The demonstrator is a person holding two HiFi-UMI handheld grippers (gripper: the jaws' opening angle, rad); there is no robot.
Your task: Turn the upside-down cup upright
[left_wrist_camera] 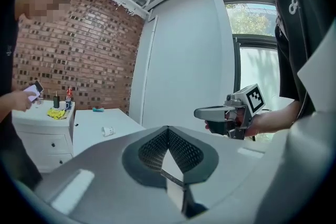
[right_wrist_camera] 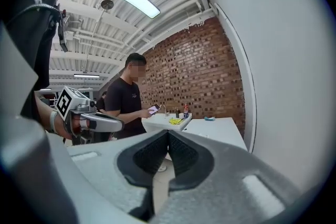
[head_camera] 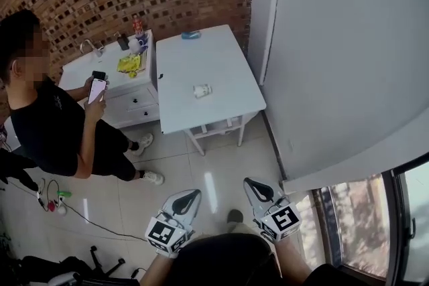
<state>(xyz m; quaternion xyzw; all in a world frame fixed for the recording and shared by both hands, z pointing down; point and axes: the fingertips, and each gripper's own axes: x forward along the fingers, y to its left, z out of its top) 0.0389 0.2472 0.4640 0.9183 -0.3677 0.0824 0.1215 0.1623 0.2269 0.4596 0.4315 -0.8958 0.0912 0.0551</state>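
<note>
A small white cup [head_camera: 202, 90] rests near the middle of the white table [head_camera: 221, 63], far ahead of both grippers. It is too small to tell how it stands; the left gripper view shows the cup [left_wrist_camera: 107, 131] as a pale speck on the tabletop. My left gripper [head_camera: 191, 195] and right gripper [head_camera: 252, 183] hang low over the floor, close to my body, side by side. Both are shut with nothing between the jaws. The left gripper [left_wrist_camera: 168, 131] points toward the table, and so does the right gripper [right_wrist_camera: 168, 135].
A person in black [head_camera: 57, 124] stands left of the table with a phone. Beside them is a white sink cabinet [head_camera: 134, 100] carrying bottles and a yellow item. A blue object [head_camera: 190, 35] lies at the table's far end. A grey wall [head_camera: 335, 57] closes the right.
</note>
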